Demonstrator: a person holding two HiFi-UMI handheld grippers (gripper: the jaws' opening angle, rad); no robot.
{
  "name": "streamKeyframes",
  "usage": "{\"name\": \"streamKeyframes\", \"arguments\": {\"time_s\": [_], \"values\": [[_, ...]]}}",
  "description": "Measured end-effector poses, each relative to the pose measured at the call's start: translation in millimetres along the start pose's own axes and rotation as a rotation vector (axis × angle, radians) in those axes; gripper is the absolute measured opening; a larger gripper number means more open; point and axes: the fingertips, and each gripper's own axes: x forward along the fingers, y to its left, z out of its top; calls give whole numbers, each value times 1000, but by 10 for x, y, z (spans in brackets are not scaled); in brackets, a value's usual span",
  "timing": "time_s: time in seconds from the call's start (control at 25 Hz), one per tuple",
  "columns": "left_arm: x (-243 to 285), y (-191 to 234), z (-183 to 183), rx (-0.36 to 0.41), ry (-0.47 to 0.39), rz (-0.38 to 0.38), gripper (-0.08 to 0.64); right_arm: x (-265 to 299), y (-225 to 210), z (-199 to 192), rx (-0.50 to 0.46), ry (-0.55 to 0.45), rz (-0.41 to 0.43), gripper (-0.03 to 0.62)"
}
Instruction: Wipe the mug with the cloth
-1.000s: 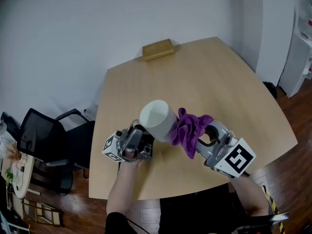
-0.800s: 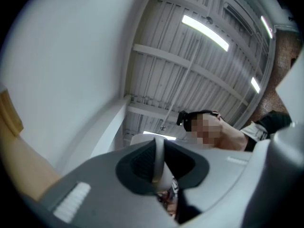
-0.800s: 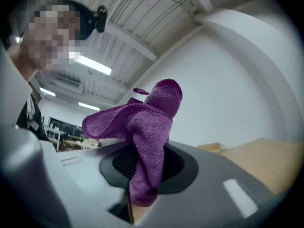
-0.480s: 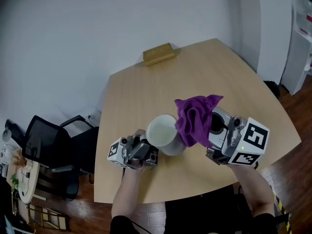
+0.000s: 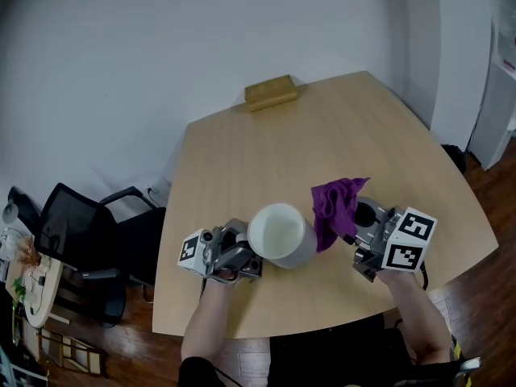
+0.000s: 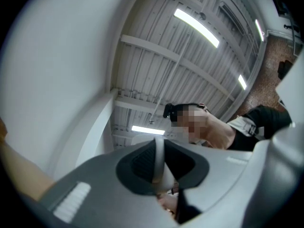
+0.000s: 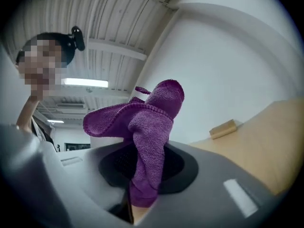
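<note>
Looks like the wiping step itself, caught between strokes. Grips the mug point(image 5: 280, 235) with the left gripper point(image 5: 244, 253), the jaws brought nearly together on a thin white part of it, probably the handle or the wall, seen edge-on between the dark pads. Appears to hold the mug a little off the table point(image 5: 322, 135), open mouth turned up toward the head view, though lift cannot be confirmed.

Pinches the purple cloth point(image 5: 335, 206) in the right gripper point(image 5: 357, 218), jaws clamped on a bunched fold with the loose end standing up above them. Places the cloth just to the right of the mug, close against its side; cannot tell whether touching.

Calls next, most likely, for pressing the cloth onto the mug's outer wall and dragging it around, with the mug kept steady or turned to offer a fresh side. Needs a firm hold on the left, since a narrow grip on smooth white ware could let the mug swing under a sideways push.

Around the mug: bare pale wood, rounded corners. Beyond the mug, at the far edge, a small wooden block point(image 5: 270, 93). Left of the mug, off the table, a black chair point(image 5: 76, 232). Past the block, a plain white wall point(image 5: 121, 55). Right of the mug, beyond the table edge, dark wooden floor point(image 5: 484, 176). Overhead, in both gripper views, a ribbed ceiling with strip lights point(image 6: 195, 27).
</note>
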Motion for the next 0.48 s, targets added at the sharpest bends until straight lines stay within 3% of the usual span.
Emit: {"name": "streamKeyframes", "arguments": {"time_s": [0.16, 0.24, 0.36, 0.48], "values": [[32, -85, -114, 25, 82, -31, 67, -29, 263, 572, 42, -140, 144, 83], [62, -108, -187, 37, 116, -42, 67, -16, 410, 692, 61, -154, 228, 83], [103, -144, -242, 42, 138, -62, 66, 76, 500, 495, 139, -79, 304, 83], [138, -218, -290, 43, 155, -96, 66, 95, 374, 143, 238, -14, 304, 83]]}}
